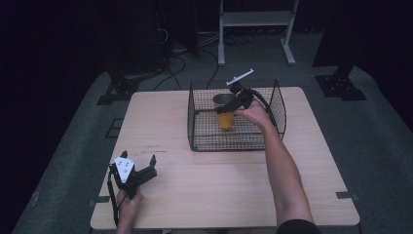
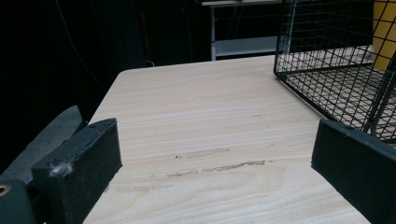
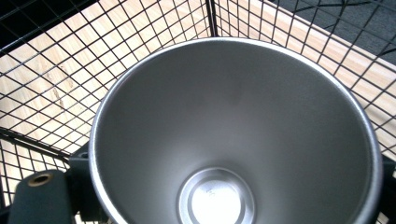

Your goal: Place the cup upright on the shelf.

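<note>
At the near edge of the wooden table [image 1: 209, 185], around seven o'clock in the high view, the left gripper [image 1: 141, 171] rests low in a person's hand, jaws spread wide with nothing between them; its own camera looks out across bare boards toward the black wire basket [image 2: 327, 70]. Farther off, at about one o'clock from the table's centre, the right gripper [image 1: 233, 104] reaches over the basket [image 1: 195, 126] from the right, its jaws set on either side of an orange cup [image 1: 224, 117] with a steel lining [image 3: 233, 140]. The cup stands upright inside the basket, mouth up, its long axis vertical. The right gripper view looks straight down into the bowl, with dark jaw parts showing just outside the rim at lower left and right, so the grip appears closed on the cup's upper wall. The right hand [image 1: 255, 113] is the only one near; any lift must go straight up to clear the basket's walls.
</note>
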The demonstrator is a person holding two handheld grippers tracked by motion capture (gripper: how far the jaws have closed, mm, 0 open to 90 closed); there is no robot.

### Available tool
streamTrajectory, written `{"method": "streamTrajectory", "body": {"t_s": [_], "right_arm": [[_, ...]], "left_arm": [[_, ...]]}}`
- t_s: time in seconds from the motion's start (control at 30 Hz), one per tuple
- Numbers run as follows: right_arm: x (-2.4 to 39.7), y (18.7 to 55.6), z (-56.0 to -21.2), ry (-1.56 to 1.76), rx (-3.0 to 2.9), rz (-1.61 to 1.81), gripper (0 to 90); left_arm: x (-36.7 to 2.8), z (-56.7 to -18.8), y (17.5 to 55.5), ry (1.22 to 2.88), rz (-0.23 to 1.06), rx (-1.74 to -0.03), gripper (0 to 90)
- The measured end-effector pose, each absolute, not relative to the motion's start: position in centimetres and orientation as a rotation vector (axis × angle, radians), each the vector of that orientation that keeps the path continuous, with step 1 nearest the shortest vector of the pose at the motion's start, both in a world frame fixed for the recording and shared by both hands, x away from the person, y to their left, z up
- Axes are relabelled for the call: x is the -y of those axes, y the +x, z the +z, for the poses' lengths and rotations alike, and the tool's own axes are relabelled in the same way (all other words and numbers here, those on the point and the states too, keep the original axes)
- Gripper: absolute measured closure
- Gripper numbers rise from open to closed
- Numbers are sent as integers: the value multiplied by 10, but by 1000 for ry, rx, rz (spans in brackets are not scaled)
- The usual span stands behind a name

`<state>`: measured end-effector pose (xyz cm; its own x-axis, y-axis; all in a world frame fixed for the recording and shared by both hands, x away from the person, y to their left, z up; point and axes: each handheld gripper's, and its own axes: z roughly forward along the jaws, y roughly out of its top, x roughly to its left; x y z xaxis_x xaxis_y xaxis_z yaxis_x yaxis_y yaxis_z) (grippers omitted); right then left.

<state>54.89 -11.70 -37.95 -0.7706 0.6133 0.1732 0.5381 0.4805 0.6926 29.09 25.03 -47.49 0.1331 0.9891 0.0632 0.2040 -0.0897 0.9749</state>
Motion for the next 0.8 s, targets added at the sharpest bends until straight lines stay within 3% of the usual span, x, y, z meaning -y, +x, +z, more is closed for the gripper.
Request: {"method": "streamTrajectory", "body": {"t_s": [0.8], "right_arm": [[118,548,-402,1028,-2631,1095,126]], "left_arm": [[-250,-475,290,1480,1067,-1219,8]]}}
